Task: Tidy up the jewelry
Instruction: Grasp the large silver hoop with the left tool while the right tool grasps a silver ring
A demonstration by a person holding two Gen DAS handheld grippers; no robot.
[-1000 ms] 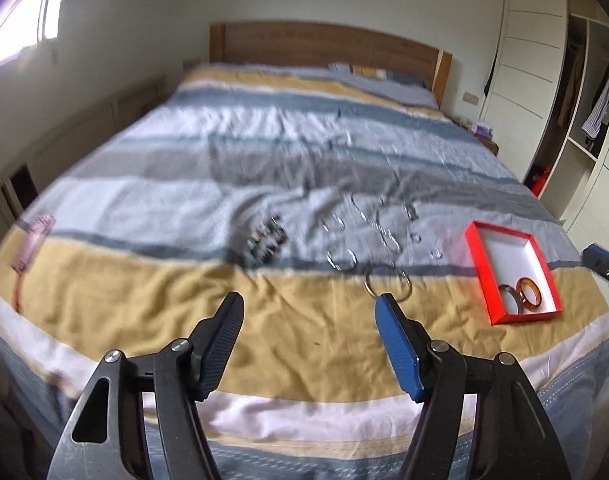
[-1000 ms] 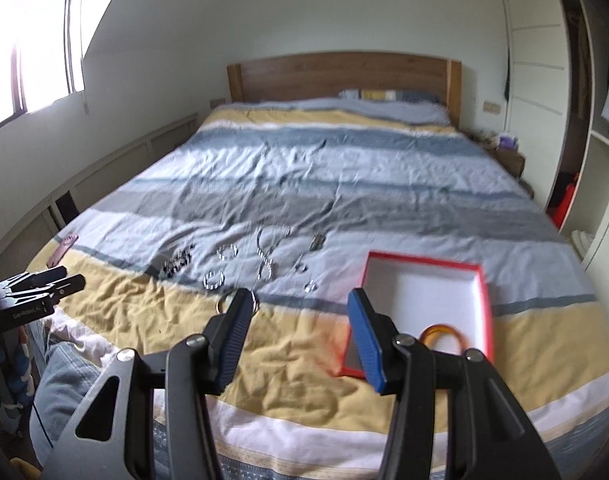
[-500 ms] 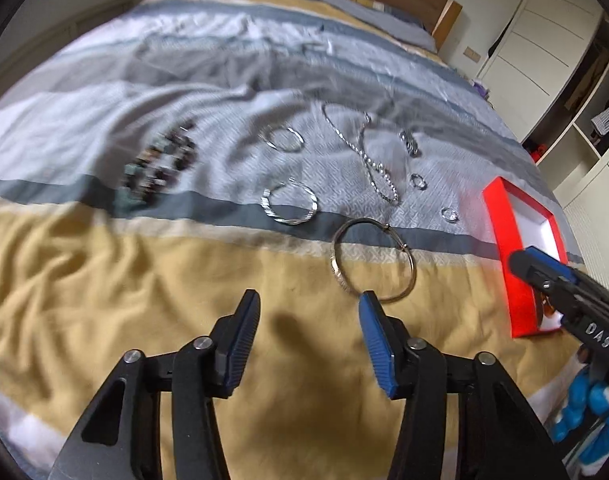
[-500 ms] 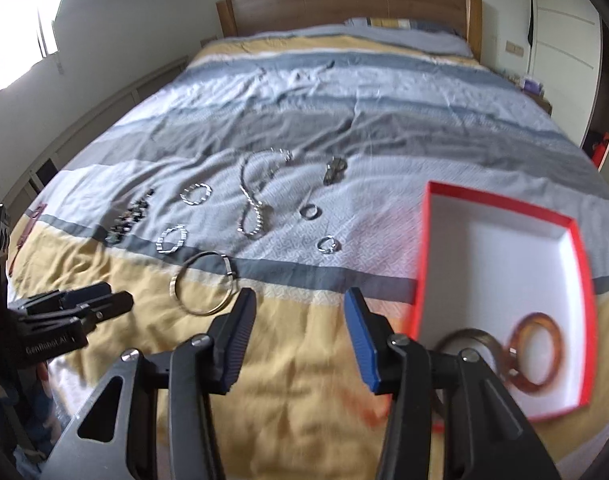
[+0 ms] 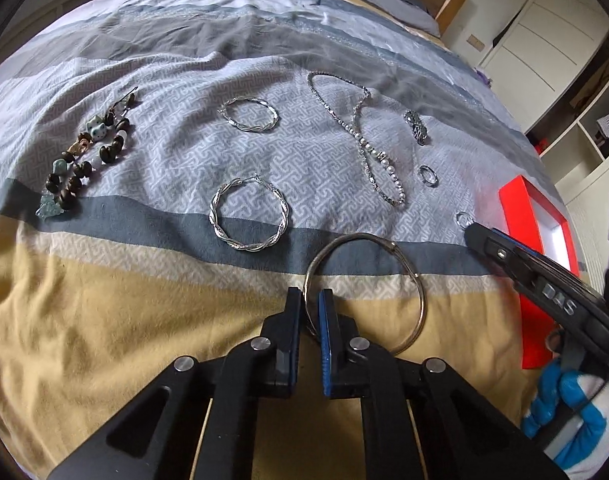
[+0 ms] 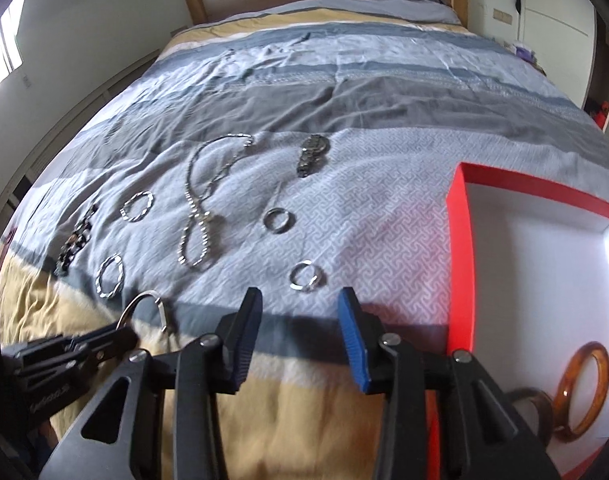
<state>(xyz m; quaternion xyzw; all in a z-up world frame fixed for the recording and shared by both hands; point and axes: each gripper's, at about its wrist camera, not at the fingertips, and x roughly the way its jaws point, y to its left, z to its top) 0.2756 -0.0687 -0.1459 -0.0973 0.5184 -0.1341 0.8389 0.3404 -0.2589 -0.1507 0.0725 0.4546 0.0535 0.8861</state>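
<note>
Both tongs now lower than a second ago, near bed (image 5: 104, 320). Left tongs (image 5: 311, 312) clamped on bangle (image 5: 418, 280) rim. Right tongs (image 6: 300, 320) closing, nothing between them, ring (image 6: 306, 276) just ahead, red box (image 6: 460, 260) beside.

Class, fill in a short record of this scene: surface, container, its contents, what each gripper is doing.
surface: striped bedspread
container: red box, open
contents: two bangles
left gripper: shut on a large bangle
right gripper: closing, nothing between its jaws, just short of a small ring
loose jewelry: hoops, chain, beads
</note>
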